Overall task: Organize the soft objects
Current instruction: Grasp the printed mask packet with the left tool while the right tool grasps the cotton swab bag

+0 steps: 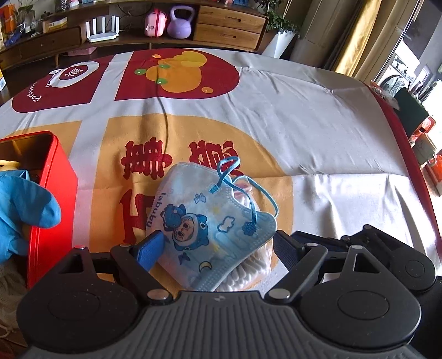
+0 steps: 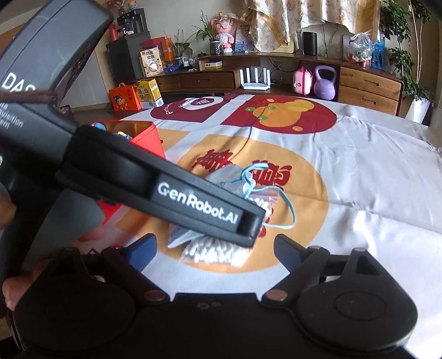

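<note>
1. Living room; wrinkled white cloth (image 1: 317, 132) with red and orange printed shapes, spread flat; wooden cabinet (image 1: 229, 24) behind, purple kettlebell (image 1: 180, 23) in an open bay.
2. Light-blue child's face mask (image 1: 210, 229) with cartoon print and blue elastic loops, crumpled on orange circle, between fingers of left gripper (image 1: 218, 248).
3. Left gripper jaws wide apart, gripping nothing; mask edge just beside left blue pad, contact unclear.
4. Clear bag of white cotton swabs (image 2: 218, 252) under mask, mostly hidden.
5. Red metal box (image 1: 52, 198) at left, cut off; contents hard to make out; blue glove-like thing (image 1: 25, 210) in front, cut off.
6. Right gripper (image 2: 215, 250) jaws wide, empty; left tool's black body blocks much of mask (image 2: 226, 176) in right wrist view.
</note>
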Available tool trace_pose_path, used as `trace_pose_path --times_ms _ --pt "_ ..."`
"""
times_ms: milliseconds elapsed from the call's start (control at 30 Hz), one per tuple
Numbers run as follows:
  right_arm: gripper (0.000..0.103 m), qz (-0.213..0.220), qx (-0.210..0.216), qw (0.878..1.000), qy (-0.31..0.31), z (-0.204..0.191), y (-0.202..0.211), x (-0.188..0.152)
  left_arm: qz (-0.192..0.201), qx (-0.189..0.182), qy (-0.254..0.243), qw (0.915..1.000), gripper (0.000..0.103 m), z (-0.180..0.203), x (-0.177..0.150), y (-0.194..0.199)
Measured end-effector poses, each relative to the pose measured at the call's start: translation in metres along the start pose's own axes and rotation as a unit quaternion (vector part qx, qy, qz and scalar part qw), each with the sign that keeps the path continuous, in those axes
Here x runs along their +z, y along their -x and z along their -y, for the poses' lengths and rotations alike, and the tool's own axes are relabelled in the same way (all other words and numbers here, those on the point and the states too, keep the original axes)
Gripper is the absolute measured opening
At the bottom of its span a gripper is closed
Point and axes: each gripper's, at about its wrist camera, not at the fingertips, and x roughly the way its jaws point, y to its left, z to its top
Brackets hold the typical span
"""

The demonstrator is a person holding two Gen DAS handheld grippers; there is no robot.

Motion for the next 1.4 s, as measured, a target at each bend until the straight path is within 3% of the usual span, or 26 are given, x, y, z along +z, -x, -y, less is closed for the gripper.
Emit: trace_pose_path --times_ms 267,400,567,900,1133,1400 --pt "0.089 -0.002 0.011 1.000 -0.006 0.001 -0.011 0.005 0.005 -0.009 0.020 0.9997 0.084 -0.013 0.003 -0.002" --pt "0.080 -0.007 0.017 1.000 -0.004 -0.001 -0.014 0.006 0.003 -0.011 0.026 0.9996 0.066 -0.017 0.003 -0.002" --pt "0.072 -0.011 0.017 1.000 -0.008 0.000 -0.017 0.005 0.007 -0.019 0.042 0.9989 0.054 -0.024 0.001 0.001" --pt "0.046 -0.015 0.007 1.000 -0.023 0.007 -0.016 0.003 0.023 -0.017 0.041 0.9987 0.013 -0.025 -0.002 0.010" --pt "0.034 -0.018 -0.007 0.999 -0.031 0.005 -0.007 0.002 0.033 -0.006 0.042 0.9986 0.008 -0.029 -0.006 0.020" --pt "0.031 -0.030 -0.010 0.998 -0.060 0.011 0.014 -0.007 0.044 0.000 0.042 0.9981 0.007 -0.030 -0.011 0.036"
